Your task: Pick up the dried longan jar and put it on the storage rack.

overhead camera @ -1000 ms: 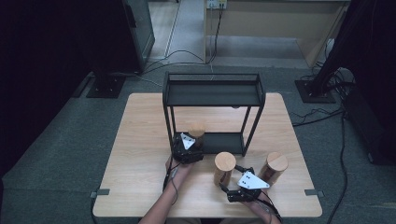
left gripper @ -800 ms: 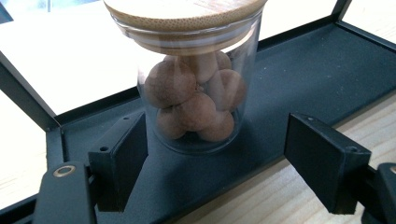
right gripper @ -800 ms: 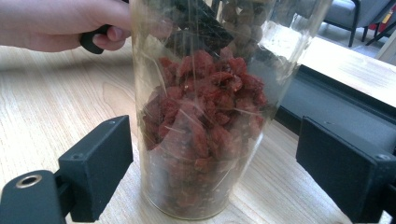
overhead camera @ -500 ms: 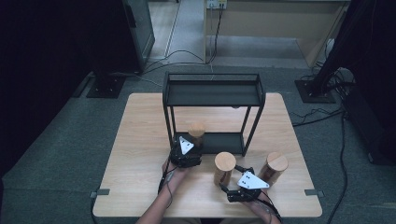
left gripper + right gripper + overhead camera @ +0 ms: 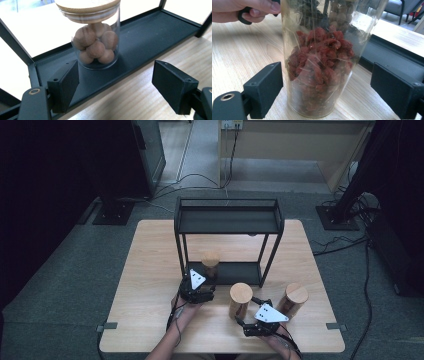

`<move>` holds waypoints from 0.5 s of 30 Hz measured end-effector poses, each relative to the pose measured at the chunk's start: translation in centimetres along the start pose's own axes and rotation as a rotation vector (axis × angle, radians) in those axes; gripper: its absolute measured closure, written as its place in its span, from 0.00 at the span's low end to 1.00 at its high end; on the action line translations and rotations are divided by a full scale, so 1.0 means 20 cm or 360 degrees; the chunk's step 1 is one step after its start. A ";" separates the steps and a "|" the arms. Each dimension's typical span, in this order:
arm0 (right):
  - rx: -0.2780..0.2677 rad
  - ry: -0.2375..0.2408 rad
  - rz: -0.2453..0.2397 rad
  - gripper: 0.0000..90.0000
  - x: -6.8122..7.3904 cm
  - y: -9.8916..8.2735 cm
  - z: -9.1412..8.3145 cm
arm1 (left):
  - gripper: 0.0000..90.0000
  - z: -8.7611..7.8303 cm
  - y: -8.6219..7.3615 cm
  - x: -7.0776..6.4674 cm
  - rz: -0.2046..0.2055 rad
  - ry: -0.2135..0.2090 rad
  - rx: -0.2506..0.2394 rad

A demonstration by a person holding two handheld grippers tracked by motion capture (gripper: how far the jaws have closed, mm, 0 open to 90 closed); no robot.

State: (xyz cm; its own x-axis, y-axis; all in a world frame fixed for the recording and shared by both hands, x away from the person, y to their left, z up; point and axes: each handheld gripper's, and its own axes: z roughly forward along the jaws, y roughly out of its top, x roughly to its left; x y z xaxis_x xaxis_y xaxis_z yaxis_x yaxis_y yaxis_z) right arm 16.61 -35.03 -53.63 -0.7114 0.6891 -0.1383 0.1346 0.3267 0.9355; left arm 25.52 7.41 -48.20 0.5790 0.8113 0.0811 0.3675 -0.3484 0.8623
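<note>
Inside, walnut jar on shelf, berry jar

Black gripper — grey triangular plate, trailing cable.

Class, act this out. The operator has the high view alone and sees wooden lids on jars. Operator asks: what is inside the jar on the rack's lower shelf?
Observer: The shelf jar is clear glass and holds round brown nuts.
Operator: And the middle jar?
Observer: It is packed with red dried berries, nearly halfway up.
Operator: Is the left gripper gripping the shelf jar?
Observer: No. Its fingers stand apart, short of the jar, and touch nothing.
</note>
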 end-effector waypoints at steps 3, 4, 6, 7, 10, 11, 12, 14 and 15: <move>0.0000 -0.0001 0.0002 0.12 0.00 0.00 0.00 | 0.24 -0.01 -0.02 0.00 0.0004 0.0005 -0.0002; -0.0001 -0.0002 0.0002 0.12 0.00 0.00 0.00 | 0.24 -0.02 -0.02 0.00 0.0005 0.0007 0.0005; -0.0001 -0.0004 0.0005 0.12 0.00 0.00 0.00 | 0.24 -0.02 -0.03 -0.01 0.0009 0.0010 0.0009; -0.0004 -0.0005 0.0004 0.12 0.00 0.00 0.00 | 0.24 -0.03 -0.04 -0.01 0.0006 0.0006 0.0006; -0.0002 0.0005 0.0007 0.12 -0.01 0.00 0.00 | 0.24 -0.03 -0.05 -0.01 0.0017 0.0001 0.0009; -0.0002 0.0008 0.0014 0.12 -0.01 0.00 0.00 | 0.24 -0.04 -0.06 -0.02 0.0016 -0.0003 0.0009; -0.0004 0.0010 0.0020 0.12 -0.01 0.00 0.00 | 0.24 -0.04 -0.07 -0.02 0.0014 -0.0006 0.0008; -0.0004 0.0009 0.0023 0.12 -0.01 0.00 0.00 | 0.24 -0.05 -0.08 -0.01 0.0015 -0.0016 0.0007; -0.0003 0.0009 0.0019 0.12 -0.01 0.00 0.00 | 0.24 -0.05 -0.08 -0.02 0.0016 -0.0020 0.0007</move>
State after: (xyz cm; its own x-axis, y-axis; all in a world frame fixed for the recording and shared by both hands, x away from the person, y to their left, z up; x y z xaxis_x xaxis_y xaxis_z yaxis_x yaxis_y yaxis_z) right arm 16.78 -35.24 -53.63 -0.7135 0.6894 -0.1255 0.1417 0.3173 0.9377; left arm 24.02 8.21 -49.11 0.5917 0.8019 0.0833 0.3647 -0.3583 0.8594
